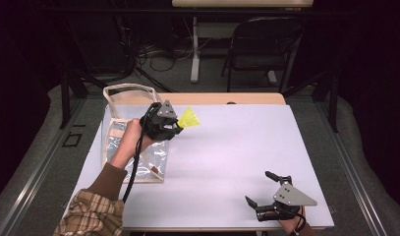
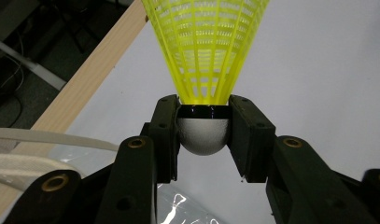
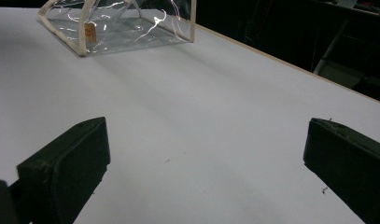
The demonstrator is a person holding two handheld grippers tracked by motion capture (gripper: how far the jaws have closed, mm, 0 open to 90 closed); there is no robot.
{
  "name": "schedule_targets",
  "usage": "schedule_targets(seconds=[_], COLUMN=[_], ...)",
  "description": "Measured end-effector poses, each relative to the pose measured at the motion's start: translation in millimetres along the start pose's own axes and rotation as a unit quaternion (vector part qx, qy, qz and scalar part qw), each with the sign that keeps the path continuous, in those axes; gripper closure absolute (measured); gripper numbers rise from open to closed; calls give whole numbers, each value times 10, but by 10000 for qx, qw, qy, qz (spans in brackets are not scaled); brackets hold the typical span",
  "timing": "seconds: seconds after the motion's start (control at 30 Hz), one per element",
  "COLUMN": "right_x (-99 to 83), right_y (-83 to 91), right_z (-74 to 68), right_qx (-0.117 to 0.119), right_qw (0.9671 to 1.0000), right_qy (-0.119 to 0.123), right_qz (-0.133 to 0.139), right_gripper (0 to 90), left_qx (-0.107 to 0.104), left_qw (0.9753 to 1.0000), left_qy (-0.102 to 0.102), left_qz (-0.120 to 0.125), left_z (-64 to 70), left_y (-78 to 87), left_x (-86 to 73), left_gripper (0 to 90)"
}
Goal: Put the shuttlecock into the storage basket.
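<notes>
- High view: my left gripper (image 1: 177, 126) is raised above the white table (image 1: 227, 147), next to the clear bag (image 1: 131, 142) at the table's left side. Its jaws are clamped on the yellow shuttlecock (image 1: 188, 118), whose skirt points away to the right. My right gripper (image 1: 263, 188) rests at the near right corner, jaws spread wide with nothing between them.
- Left gripper view: both jaws pinch the shuttlecock's (image 2: 204, 79) rounded grey-white cork, and the yellow mesh skirt fans out ahead. The bag's cream strap (image 2: 43, 136) lies at lower left.
- Right gripper view: my jaws stand far apart over bare table (image 3: 201, 126), and the clear bag (image 3: 117, 25) sits well off at the far edge.
</notes>
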State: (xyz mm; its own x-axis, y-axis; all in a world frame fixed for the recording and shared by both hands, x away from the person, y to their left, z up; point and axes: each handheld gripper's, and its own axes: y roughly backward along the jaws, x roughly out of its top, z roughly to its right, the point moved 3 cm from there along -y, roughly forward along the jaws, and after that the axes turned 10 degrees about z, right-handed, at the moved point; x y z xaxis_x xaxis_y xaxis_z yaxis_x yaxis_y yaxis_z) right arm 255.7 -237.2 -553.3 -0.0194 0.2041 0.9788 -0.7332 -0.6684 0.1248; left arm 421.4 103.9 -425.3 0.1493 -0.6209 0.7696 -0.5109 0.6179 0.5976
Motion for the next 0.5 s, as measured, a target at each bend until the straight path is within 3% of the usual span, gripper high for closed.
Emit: schedule_targets(seconds=[0.5], right_x=[-2], right_y=[-1], right_z=[-1], right_qx=[-4], right_qw=[10000], right_qy=[-5], right_qz=[-5], right_gripper=[0], left_qx=[168], left_qw=[9998], left_qy=[59], left_qz=[90], left_z=[-111], left_y=[107], left_x=[44], left_gripper=[646])
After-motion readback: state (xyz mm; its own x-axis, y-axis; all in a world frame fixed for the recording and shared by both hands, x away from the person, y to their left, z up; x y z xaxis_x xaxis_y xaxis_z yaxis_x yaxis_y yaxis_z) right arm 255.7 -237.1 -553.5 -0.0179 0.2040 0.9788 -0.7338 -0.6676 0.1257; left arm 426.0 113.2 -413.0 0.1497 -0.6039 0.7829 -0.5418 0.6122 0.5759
